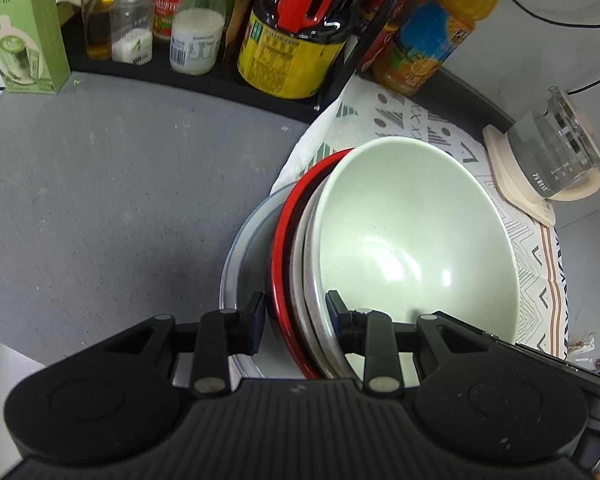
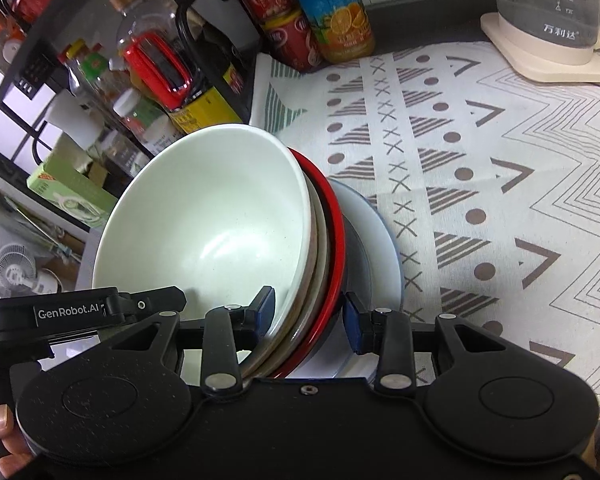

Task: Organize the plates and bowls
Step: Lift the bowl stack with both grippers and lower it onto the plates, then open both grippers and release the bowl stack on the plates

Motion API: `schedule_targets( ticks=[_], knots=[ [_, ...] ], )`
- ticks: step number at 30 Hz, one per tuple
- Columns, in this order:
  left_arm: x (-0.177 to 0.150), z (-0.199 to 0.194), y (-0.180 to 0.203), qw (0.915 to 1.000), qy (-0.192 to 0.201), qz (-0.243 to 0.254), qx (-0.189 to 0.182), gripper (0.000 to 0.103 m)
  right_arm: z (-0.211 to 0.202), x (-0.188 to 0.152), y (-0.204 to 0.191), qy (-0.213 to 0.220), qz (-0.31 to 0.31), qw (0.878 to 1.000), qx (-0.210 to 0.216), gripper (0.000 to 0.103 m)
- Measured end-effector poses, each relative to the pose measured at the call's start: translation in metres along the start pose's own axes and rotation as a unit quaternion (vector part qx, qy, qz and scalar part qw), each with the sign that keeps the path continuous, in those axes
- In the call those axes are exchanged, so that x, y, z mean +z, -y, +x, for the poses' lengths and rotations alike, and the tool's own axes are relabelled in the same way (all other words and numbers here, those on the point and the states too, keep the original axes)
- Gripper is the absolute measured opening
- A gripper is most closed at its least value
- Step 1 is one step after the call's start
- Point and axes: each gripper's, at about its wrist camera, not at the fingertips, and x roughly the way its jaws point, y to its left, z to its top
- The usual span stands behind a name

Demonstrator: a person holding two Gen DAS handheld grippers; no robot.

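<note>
A nested stack has a pale green bowl (image 1: 416, 232) (image 2: 208, 220) innermost, a speckled grey bowl (image 1: 306, 280) around it and a red-rimmed bowl (image 1: 281, 248) (image 2: 337, 240) outermost. My left gripper (image 1: 296, 308) is shut on the stack's near rim, one finger inside the green bowl and the other outside the red rim. At the opposite side of the rim my right gripper (image 2: 309, 308) is shut the same way. A white plate with a blue-grey edge (image 1: 242, 248) (image 2: 380, 248) lies under the stack, outside both jaws. I cannot tell whether the stack touches it.
A black rack (image 1: 204, 76) of bottles and jars runs along the back, with a green carton (image 1: 24, 28) at its left. A patterned cloth (image 2: 480, 168) covers the right side. A glass kettle (image 1: 556, 156) on a cream base stands at the far right. Bare grey counter (image 1: 112, 184) lies left.
</note>
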Motion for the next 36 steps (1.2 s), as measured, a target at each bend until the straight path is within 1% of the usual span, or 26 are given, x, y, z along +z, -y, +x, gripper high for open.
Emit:
schedule_targets(
  ticks=[6, 9, 12, 14, 15, 16, 18, 19, 20, 23, 24, 25, 26, 27, 29, 30, 31, 32, 36],
  knots=[
    [0.001, 0.006, -0.002, 0.9999, -0.009, 0.003, -0.007, 0.03, 0.004, 0.003, -0.001, -0.003, -0.01, 1.0, -0.011, 0.036],
    [0.0, 0.005, -0.001, 0.9999, -0.007, 0.009, -0.007, 0.03, 0.004, 0.004, -0.002, -0.003, -0.017, 1.0, -0.015, 0.036],
    [0.001, 0.005, -0.001, 0.9999, -0.008, 0.005, -0.009, 0.03, 0.004, 0.004, -0.002, -0.003, -0.014, 1.0, -0.014, 0.036],
    [0.004, 0.006, -0.003, 0.9998, -0.014, -0.006, -0.011, 0.03, 0.004, 0.003, -0.001, -0.003, -0.013, 1.0, -0.015, 0.037],
    [0.006, 0.004, -0.004, 0.9998, -0.011, -0.011, -0.011, 0.03, 0.004, 0.003, -0.002, -0.004, -0.013, 1.0, -0.015, 0.038],
    [0.007, 0.0, -0.003, 0.9999, -0.002, -0.009, -0.008, 0.032, 0.004, 0.003, -0.002, -0.005, -0.014, 1.0, -0.014, 0.04],
    [0.012, -0.007, 0.002, 0.9999, 0.005, 0.011, -0.002, 0.034, -0.003, 0.003, -0.002, 0.009, -0.017, 1.0, -0.007, 0.043],
    [0.013, -0.01, 0.005, 0.9998, 0.007, 0.017, 0.0, 0.037, -0.007, 0.003, -0.002, 0.017, -0.021, 1.0, -0.003, 0.046],
    [0.015, -0.013, 0.006, 0.9998, 0.009, 0.018, 0.001, 0.042, -0.013, 0.004, -0.002, 0.026, -0.024, 0.999, 0.002, 0.053],
    [0.016, -0.026, 0.012, 0.9993, 0.028, 0.023, 0.011, 0.052, -0.029, 0.006, 0.001, 0.051, -0.025, 0.998, 0.001, 0.067],
    [0.015, -0.03, 0.015, 0.9989, 0.034, 0.027, 0.016, 0.055, -0.035, 0.006, 0.003, 0.059, -0.027, 0.998, -0.002, 0.068],
    [0.014, -0.034, 0.018, 0.9984, 0.041, 0.03, 0.024, 0.062, -0.041, 0.006, 0.004, 0.066, -0.03, 0.997, -0.004, 0.07],
    [0.012, -0.037, 0.021, 0.9978, 0.047, 0.033, 0.034, 0.066, -0.045, 0.007, 0.005, 0.072, -0.032, 0.997, -0.008, 0.073],
    [0.009, -0.04, 0.023, 0.9974, 0.05, 0.035, 0.039, 0.068, -0.052, 0.007, 0.007, 0.079, -0.034, 0.996, -0.011, 0.076],
    [0.004, -0.047, 0.026, 0.997, 0.055, 0.036, 0.04, 0.07, -0.066, 0.005, 0.011, 0.096, -0.033, 0.995, -0.012, 0.087],
    [0.0, -0.049, 0.028, 0.997, 0.056, 0.035, 0.04, 0.072, -0.072, 0.003, 0.013, 0.104, -0.032, 0.994, -0.012, 0.09],
    [-0.004, -0.053, 0.03, 0.9969, 0.057, 0.036, 0.04, 0.076, -0.078, 0.002, 0.015, 0.11, -0.031, 0.993, -0.013, 0.094],
    [-0.008, -0.056, 0.033, 0.9969, 0.057, 0.037, 0.039, 0.08, -0.084, 0.0, 0.017, 0.115, -0.029, 0.993, -0.015, 0.096],
    [-0.024, -0.073, 0.043, 0.9962, 0.067, 0.042, 0.036, 0.084, -0.106, -0.009, 0.025, 0.136, -0.02, 0.99, -0.012, 0.103]
  ],
)
